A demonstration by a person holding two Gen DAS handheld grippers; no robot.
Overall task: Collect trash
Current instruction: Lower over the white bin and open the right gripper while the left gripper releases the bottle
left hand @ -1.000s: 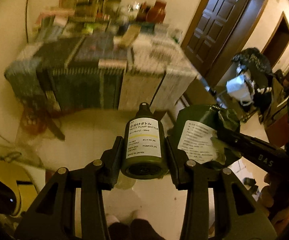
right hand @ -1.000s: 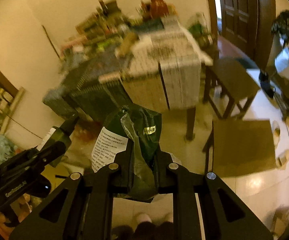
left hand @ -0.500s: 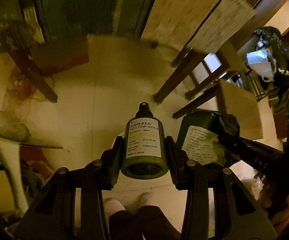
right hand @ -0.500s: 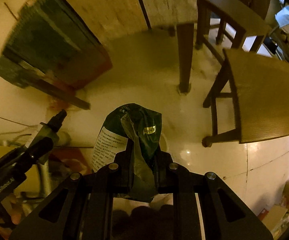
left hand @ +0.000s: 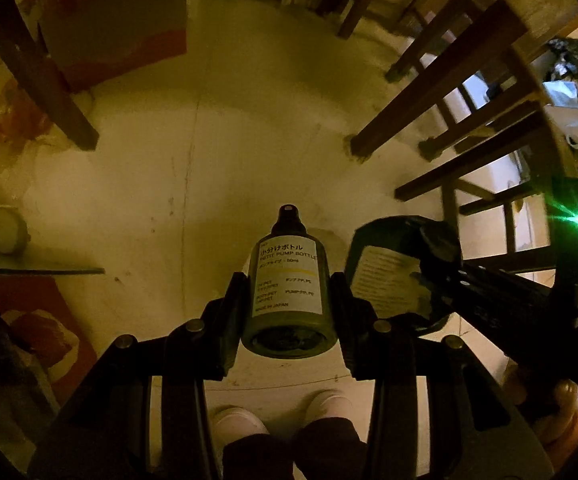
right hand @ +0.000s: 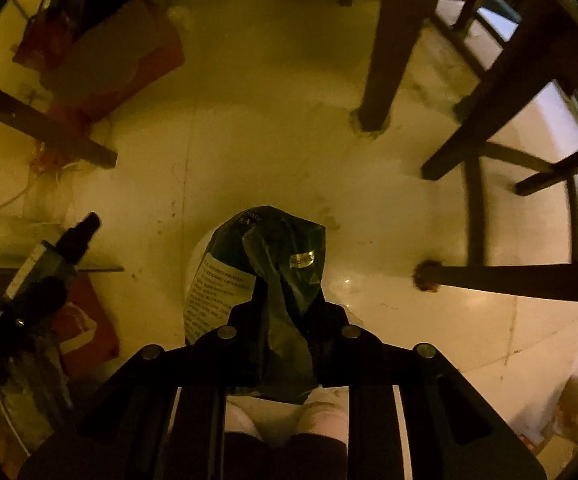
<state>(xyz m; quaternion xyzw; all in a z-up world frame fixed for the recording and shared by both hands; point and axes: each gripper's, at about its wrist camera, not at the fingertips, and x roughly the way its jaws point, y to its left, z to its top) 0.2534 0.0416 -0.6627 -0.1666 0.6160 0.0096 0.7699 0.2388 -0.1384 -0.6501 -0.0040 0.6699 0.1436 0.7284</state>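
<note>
Left gripper (left hand: 289,300) clamping small dark-green labelled pump bottle (left hand: 289,280), right gripper (right hand: 287,320) pinching crumpled dark-green plastic bag (right hand: 277,256), dark wooden chair legs (right hand: 385,40) upper right, pale tiled floor (left hand: 209,160) below.

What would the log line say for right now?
left gripper: shut on small green pump bottle | right gripper: shut on crumpled dark green bag | both over pale floor

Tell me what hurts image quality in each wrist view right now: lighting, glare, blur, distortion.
Left wrist view: dim yellow light, heavy fisheye bending of the chair legs, a green lens flare at right; the pump bottle label in the left gripper stays sharp. Right wrist view: same dim cast, motion blur on the chair legs, a small glint on the green bag in the right gripper.
</note>
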